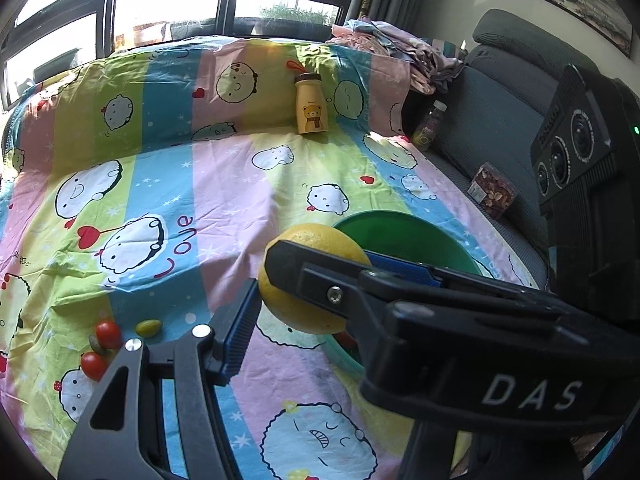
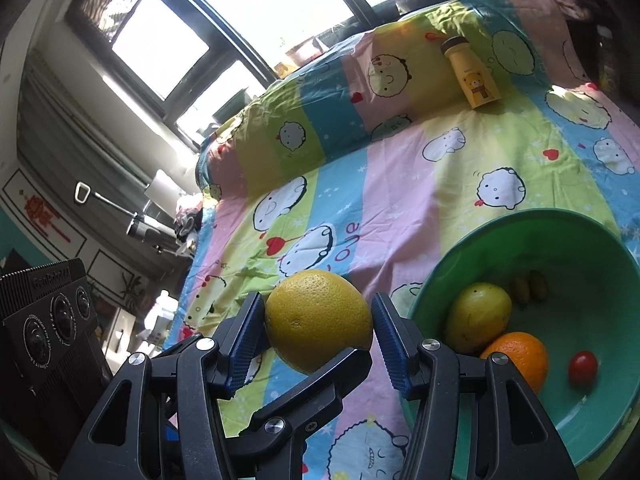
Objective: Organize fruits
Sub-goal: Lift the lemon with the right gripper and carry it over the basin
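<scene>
Both jaws squeeze one big yellow fruit (image 2: 318, 320).
Left gripper (image 1: 264, 288) and right gripper (image 2: 318, 322) hold it beside the green bowl (image 2: 600, 248).

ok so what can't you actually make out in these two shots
- Bowl, left wrist view: its contents are hidden by the grapefruit and the right tool.
- Left tool, right wrist view: one finger shows crossing under the grapefruit; the other is hidden behind it.
- Small dark fruits at the bowl's back, right wrist view: too small to identify.
- Snack box, left wrist view: label too small to read.
</scene>
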